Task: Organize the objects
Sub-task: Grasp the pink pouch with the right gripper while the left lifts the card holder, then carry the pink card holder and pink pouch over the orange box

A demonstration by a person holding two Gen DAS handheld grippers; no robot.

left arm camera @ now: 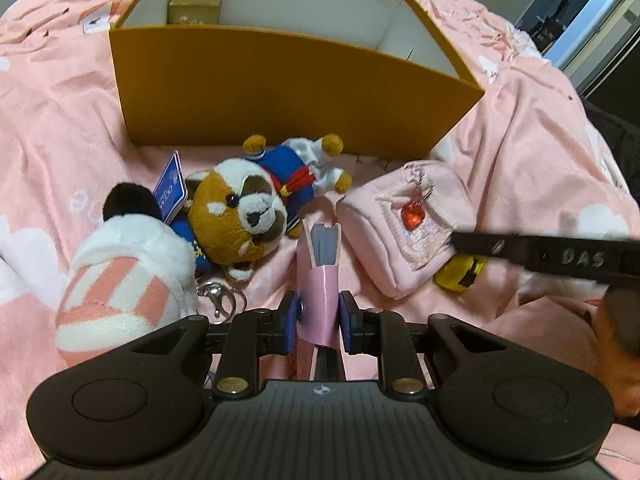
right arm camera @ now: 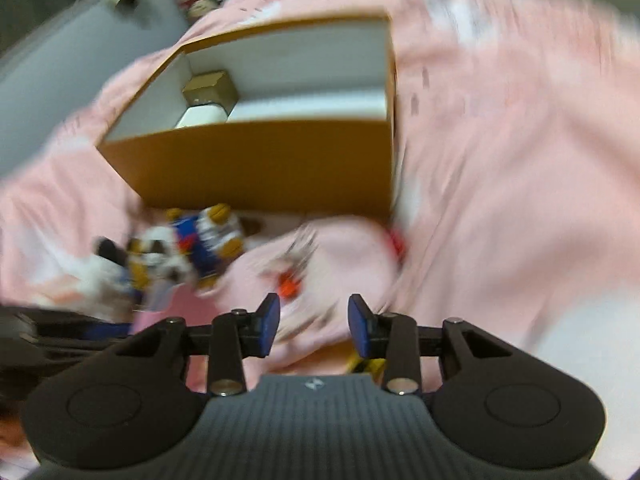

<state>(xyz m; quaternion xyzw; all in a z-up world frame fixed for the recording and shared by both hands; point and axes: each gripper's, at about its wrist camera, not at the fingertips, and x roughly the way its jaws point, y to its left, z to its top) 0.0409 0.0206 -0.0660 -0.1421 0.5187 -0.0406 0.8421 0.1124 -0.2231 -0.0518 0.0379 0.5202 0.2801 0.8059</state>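
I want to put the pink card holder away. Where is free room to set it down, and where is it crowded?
Free: the white floor of the orange box, right of the gold box; also bare blanket right of the orange box. Crowded: in front of the box, the bear plush, striped plush and pink pouch lie close together.

Pink bedspread [left arm camera: 520, 128]: box [left arm camera: 280, 100], plushies [left arm camera: 240, 208], pouch [left arm camera: 400, 232].

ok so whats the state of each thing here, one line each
left gripper: shut on the pink card holder
right gripper: open, nothing between its pads
orange box: open-topped, gold box inside
raccoon plush: lying on the blanket
pink pouch: lying flat, red heart charm on top
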